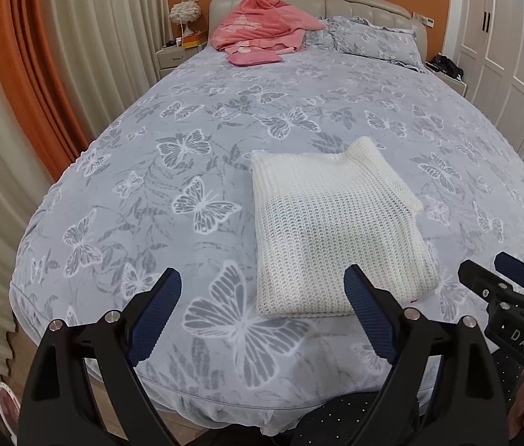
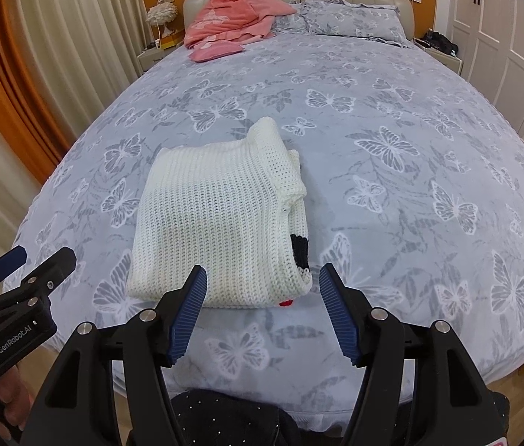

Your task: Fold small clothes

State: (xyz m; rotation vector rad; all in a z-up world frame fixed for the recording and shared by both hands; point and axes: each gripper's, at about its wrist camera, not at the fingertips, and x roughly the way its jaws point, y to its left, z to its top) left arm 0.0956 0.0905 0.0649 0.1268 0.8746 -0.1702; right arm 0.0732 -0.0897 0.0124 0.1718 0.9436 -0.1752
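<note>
A white knit sweater (image 1: 332, 230) lies folded into a rectangle near the foot of the bed; it also shows in the right wrist view (image 2: 221, 223), with a black patch at its right edge. My left gripper (image 1: 263, 290) is open and empty, held above the bed's near edge just short of the sweater's front left corner. My right gripper (image 2: 262, 280) is open and empty, at the sweater's front right corner. Each gripper shows at the edge of the other's view: the right one (image 1: 495, 271), the left one (image 2: 31, 256).
The bed (image 1: 187, 156) has a grey butterfly cover. A pink blanket (image 1: 258, 26) and grey pillows (image 1: 373, 37) lie at the headboard. Curtains (image 1: 20, 111) hang on the left, white wardrobe doors (image 1: 514, 55) stand on the right, nightstands flank the bed.
</note>
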